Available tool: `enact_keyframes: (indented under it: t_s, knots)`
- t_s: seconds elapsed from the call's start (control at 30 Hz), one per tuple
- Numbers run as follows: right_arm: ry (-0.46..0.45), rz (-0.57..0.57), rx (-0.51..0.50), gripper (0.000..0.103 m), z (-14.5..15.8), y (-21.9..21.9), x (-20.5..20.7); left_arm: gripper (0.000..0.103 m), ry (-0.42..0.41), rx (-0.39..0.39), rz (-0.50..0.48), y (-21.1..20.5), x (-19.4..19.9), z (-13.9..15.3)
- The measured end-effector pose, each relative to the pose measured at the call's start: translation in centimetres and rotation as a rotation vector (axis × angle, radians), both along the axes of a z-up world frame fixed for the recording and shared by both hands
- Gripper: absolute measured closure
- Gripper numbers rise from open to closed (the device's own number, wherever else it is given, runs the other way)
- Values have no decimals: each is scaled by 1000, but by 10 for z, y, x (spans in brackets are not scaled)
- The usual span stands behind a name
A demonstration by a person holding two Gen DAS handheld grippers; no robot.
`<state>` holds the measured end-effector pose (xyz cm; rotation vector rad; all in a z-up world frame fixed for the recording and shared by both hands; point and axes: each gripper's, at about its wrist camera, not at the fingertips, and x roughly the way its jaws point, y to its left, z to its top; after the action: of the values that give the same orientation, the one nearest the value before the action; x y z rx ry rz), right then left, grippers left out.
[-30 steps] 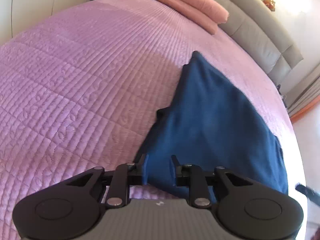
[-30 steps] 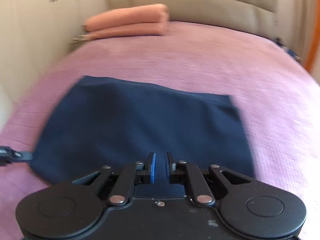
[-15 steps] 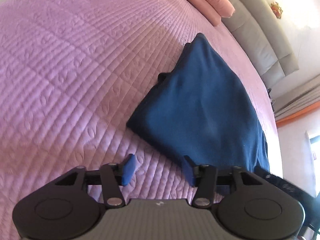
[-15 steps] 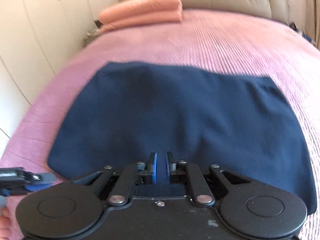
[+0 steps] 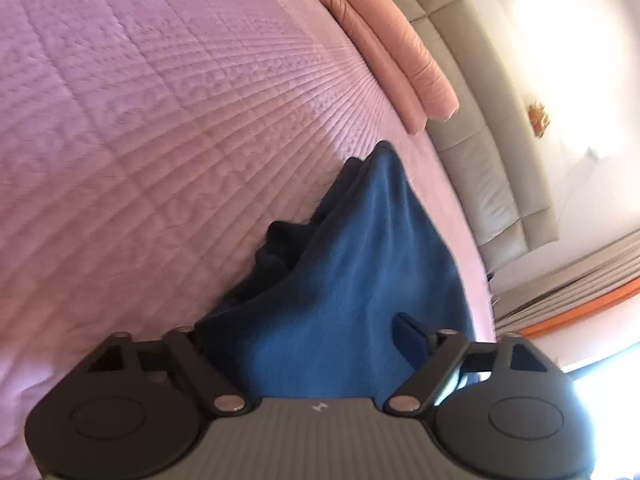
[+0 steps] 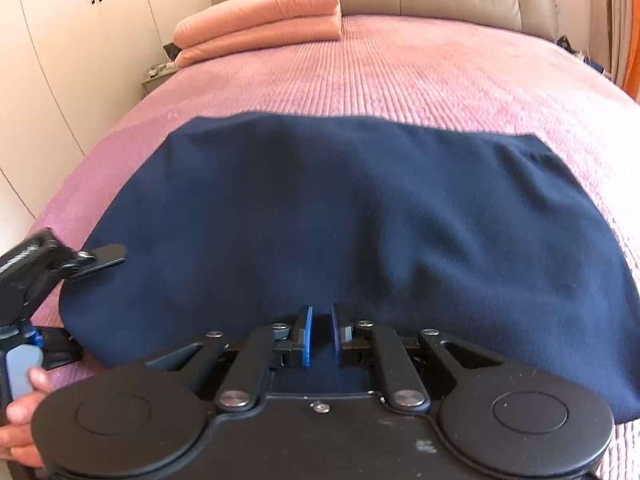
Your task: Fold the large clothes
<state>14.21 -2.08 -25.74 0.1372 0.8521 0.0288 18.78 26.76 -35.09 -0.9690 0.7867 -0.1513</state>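
Navy garment (image 6: 360,216) pinched between right fingers (image 6: 306,334).

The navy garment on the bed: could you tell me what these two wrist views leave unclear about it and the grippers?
- Navy garment: its near edge is hidden behind the right gripper body in the right wrist view, so the grip is unconfirmed.
- Left gripper: in the left wrist view its left finger is buried in fabric; only the right fingertip shows.
- Garment type: folded layers conceal sleeves or legs.
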Motion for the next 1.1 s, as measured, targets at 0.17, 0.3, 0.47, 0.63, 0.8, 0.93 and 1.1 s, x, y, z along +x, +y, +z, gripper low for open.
enact_keyframes:
  t_s: [0.17,0.3,0.47,0.63,0.8,0.93,1.1]
  knots:
    - [-42,-20,-20,93,9,2,-1,52,5,-69,-29,-11,23,-12]
    - [-45,-36,-39,94,11,3,2,72,24,-29,-75,-25,40,-12]
    - [-46,-81,-101,96,6,7,-6,88,-22,-17,-100,-29,44,6]
    - [-33,-90,-69,96,1,5,-14,89,-155,38,-196,-51,40,55]
    - [12,-61,149,96,-22,-25,-10,88,-307,171,-405,-119,47,100]
    - [28,-89,369,96,-26,-63,-16,85,-388,281,-522,-172,47,119]
    - [19,-115,542,96,-20,-102,-23,83,-453,262,-605,-234,48,135]
